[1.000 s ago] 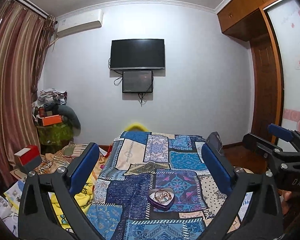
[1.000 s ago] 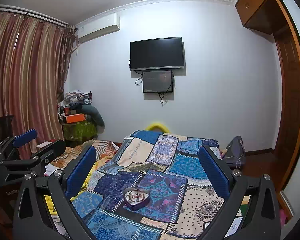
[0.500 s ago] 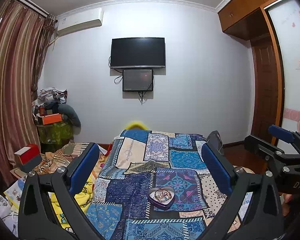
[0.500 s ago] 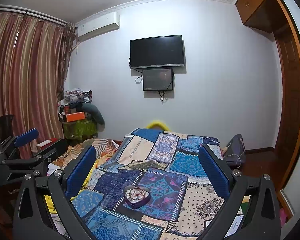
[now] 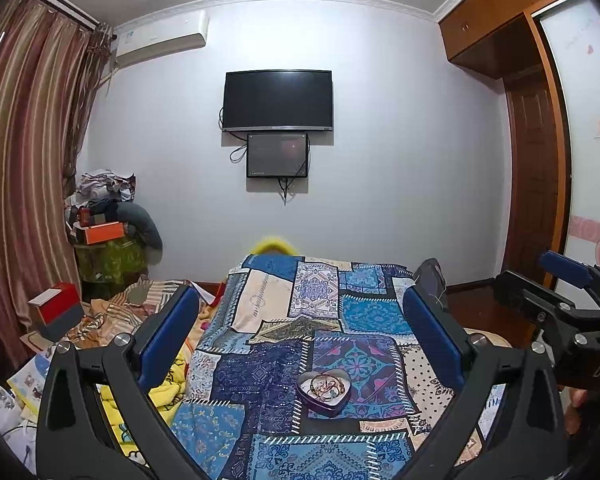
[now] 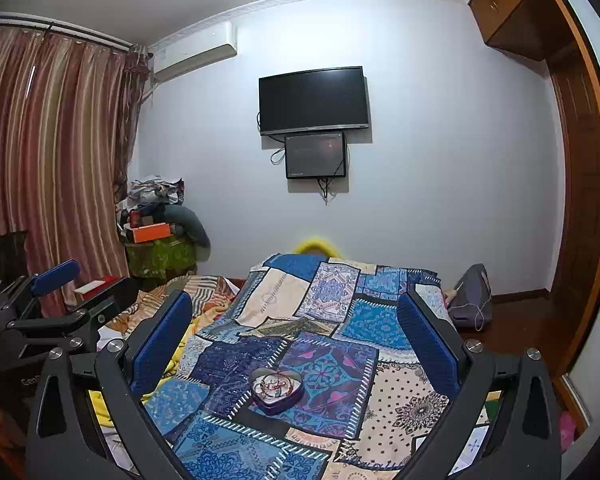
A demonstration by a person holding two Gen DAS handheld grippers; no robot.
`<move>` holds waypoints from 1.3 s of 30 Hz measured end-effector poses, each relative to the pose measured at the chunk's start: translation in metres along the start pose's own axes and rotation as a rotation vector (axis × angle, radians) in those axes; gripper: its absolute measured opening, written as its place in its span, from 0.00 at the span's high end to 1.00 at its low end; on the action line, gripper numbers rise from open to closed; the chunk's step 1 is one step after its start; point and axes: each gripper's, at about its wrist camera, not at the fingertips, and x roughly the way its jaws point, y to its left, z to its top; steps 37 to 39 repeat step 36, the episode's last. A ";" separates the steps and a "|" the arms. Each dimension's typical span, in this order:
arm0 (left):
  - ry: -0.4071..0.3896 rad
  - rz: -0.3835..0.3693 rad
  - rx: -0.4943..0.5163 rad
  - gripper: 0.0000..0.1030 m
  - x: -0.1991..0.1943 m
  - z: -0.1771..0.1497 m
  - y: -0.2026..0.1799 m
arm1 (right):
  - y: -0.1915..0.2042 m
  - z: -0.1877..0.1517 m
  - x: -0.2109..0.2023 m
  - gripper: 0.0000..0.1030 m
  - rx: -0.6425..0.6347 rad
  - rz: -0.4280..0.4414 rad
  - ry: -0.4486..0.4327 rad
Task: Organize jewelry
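A purple heart-shaped tin [image 5: 324,391] holding a tangle of bracelets and chains sits on the blue patchwork bedspread [image 5: 292,320]. My left gripper [image 5: 300,336] hangs open above and short of the tin, nothing between its blue pads. In the right wrist view the same tin [image 6: 276,390] lies ahead of my right gripper [image 6: 296,340], which is also open and holds nothing. Each gripper shows at the edge of the other's view: the right gripper [image 5: 568,304] at the right, the left gripper [image 6: 52,308] at the left.
A pile of clothes and an orange box [image 5: 102,232] stands by the striped curtain. A red and white box [image 5: 56,310] rests on bedding to the left. A grey bag [image 6: 470,296] lies at the bed's right edge. A television [image 5: 278,100] hangs on the far wall.
Both views have tilted slightly, so the tin and bedspread sit a little lower in frame. Both grippers stay open and the tin has not moved.
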 end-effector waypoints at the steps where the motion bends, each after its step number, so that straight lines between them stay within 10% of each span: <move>1: 0.001 -0.001 -0.001 0.01 0.000 0.000 0.001 | 0.000 0.000 0.000 0.01 0.000 0.000 0.000; 39: 0.022 -0.051 -0.002 0.01 0.005 0.000 -0.001 | -0.002 0.000 0.001 0.01 -0.003 -0.014 0.009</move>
